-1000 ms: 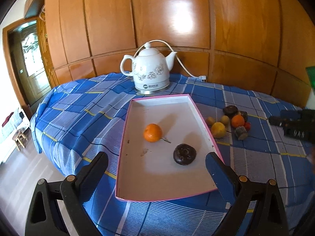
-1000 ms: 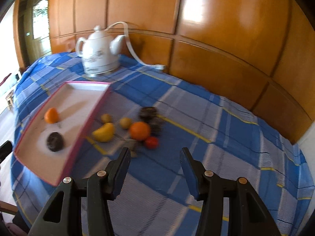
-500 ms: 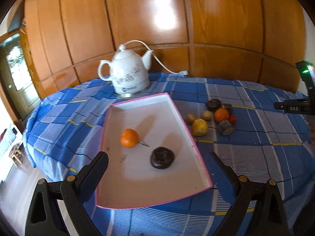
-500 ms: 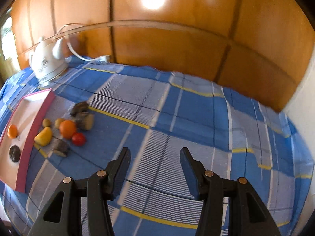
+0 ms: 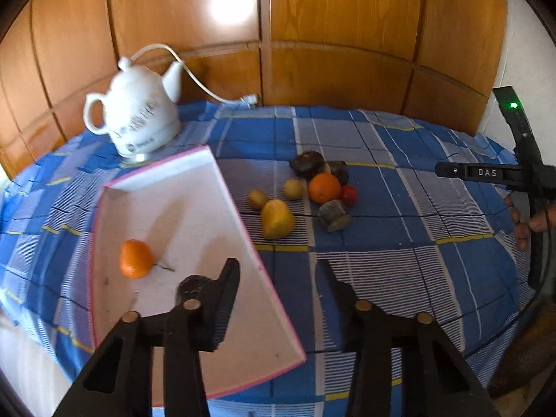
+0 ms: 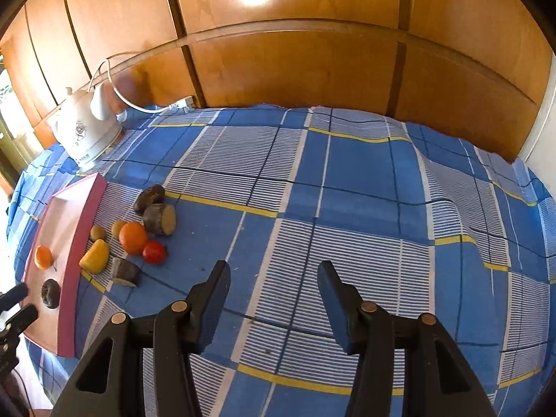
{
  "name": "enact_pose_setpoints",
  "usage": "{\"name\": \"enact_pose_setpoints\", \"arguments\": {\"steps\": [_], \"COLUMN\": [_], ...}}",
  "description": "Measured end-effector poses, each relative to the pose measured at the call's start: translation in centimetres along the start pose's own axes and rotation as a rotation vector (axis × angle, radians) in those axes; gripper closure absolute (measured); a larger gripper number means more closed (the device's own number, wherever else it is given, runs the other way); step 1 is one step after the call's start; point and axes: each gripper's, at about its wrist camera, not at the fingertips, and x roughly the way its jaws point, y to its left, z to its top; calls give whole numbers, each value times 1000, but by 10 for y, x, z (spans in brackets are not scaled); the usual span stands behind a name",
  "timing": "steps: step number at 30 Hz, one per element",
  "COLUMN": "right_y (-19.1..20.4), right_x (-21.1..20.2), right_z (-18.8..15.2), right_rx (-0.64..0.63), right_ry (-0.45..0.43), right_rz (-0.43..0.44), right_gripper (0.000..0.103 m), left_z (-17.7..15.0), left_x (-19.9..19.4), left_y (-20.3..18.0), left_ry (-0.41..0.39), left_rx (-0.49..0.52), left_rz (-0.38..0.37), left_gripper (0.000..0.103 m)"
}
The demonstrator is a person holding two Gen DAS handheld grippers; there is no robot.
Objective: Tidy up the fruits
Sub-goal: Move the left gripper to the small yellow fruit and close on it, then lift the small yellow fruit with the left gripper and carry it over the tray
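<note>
Mid-sort, by the look of it: two pieces in, most still out on the cloth.

L to R, left wrist view: white electric kettle at back left, clear of the work. Pink-rimmed tray next, holding a tangerine and a dark round fruit, partly hidden behind left gripper's finger. Left gripper hovering over tray's right rim, jaws moderately open, nothing between them, touching nothing.

Just right of tray rim, the loose cluster: two small yellow-green fruits, yellow fruit, orange, small red fruit, dark cut pieces and a dark lump behind. All close together, some touching.

Right gripper farther right, over bare blue plaid cloth, well apart from cluster; jaws parted about the same, empty.

Next move, prob.: pick one piece off cluster edge w/o nudging neighbours, then into tray. Yellow fruit nearest rim and to left gripper, so likely candidate.
</note>
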Motion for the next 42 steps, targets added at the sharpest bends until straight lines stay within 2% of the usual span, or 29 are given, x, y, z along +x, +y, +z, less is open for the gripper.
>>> {"name": "enact_pose_setpoints", "arguments": {"steps": [10, 15, 17, 23, 30, 36, 39, 42], "right_y": [5, 8, 7, 8, 12, 12, 12, 12], "right_x": [0, -3, -3, -4, -2, 1, 2, 3], "right_z": [1, 1, 1, 2, 2, 2, 2, 2], "right_rx": [-16, -24, -21, -19, -32, -36, -36, -39], "right_ry": [14, 9, 9, 8, 20, 34, 40, 48], "right_rz": [16, 21, 25, 34, 47, 50, 51, 50], "right_gripper": [50, 50, 50, 50, 50, 50, 50, 50], "left_z": [32, 55, 63, 87, 95, 103, 108, 110], "left_x": [34, 58, 66, 96, 138, 149, 150, 154], "left_y": [-3, 0, 1, 0, -7, -8, 2, 11], "left_ry": [90, 124, 136, 189, 326, 370, 390, 400], "left_rx": [44, 39, 48, 179, 346, 409, 388, 368], "left_rz": [-96, -101, -79, -11, 11, -25, -69, -73], "left_gripper": [68, 71, 74, 75, 75, 75, 75, 75]}}
